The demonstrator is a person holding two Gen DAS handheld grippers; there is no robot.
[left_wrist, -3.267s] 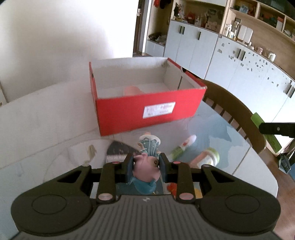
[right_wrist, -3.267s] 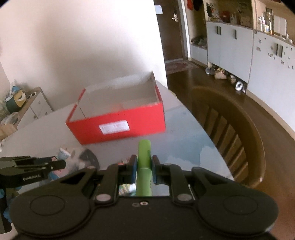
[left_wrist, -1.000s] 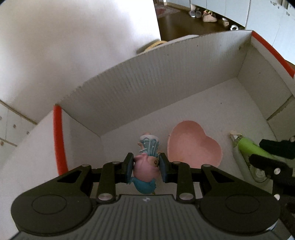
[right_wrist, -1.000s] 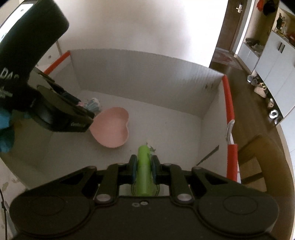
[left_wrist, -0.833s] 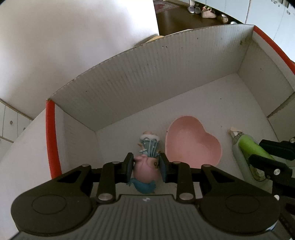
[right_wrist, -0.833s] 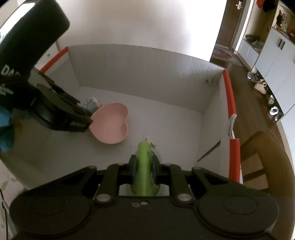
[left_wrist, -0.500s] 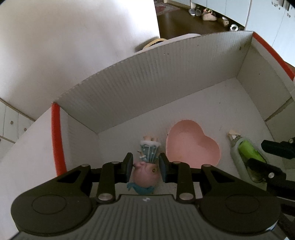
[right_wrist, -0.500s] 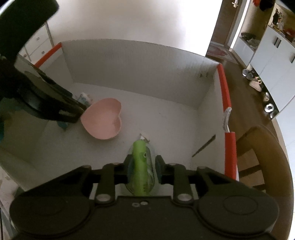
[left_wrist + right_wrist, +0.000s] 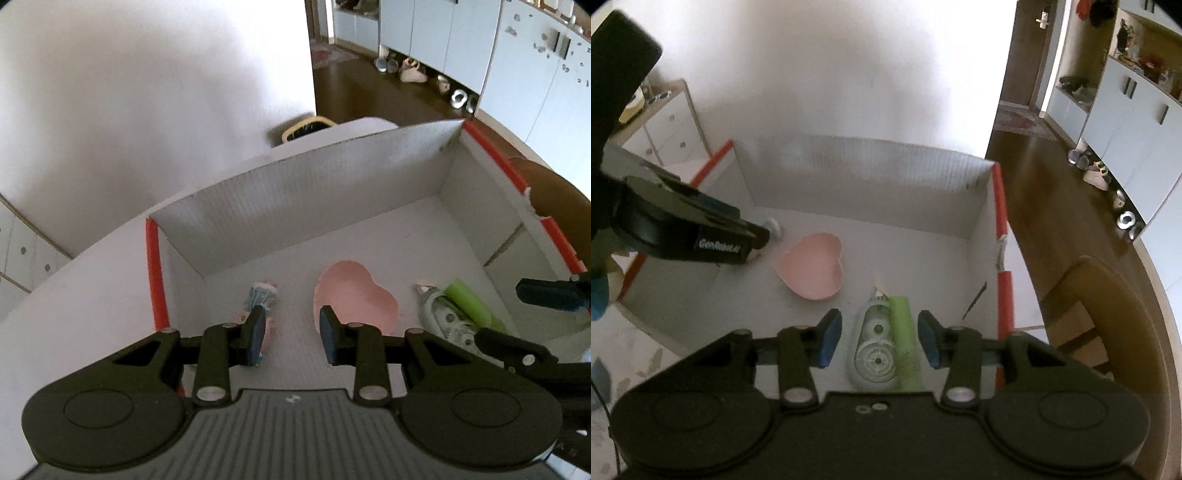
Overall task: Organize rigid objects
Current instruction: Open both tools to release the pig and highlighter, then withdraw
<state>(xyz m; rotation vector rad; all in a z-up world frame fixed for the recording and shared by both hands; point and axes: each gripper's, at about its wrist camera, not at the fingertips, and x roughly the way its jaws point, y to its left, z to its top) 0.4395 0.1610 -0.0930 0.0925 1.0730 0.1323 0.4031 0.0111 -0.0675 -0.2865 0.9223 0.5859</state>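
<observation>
Your left gripper (image 9: 291, 334) hangs over the box (image 9: 314, 192), jaws apart and empty; the pig figurine (image 9: 258, 306) lies on the box floor at its ten o'clock. The pink heart dish (image 9: 356, 295) sits at centre. At four o'clock, the green correction-tape dispenser (image 9: 886, 343) lies between your right gripper's (image 9: 875, 341) jaws, which have just been opening and stand clear of it.
</observation>
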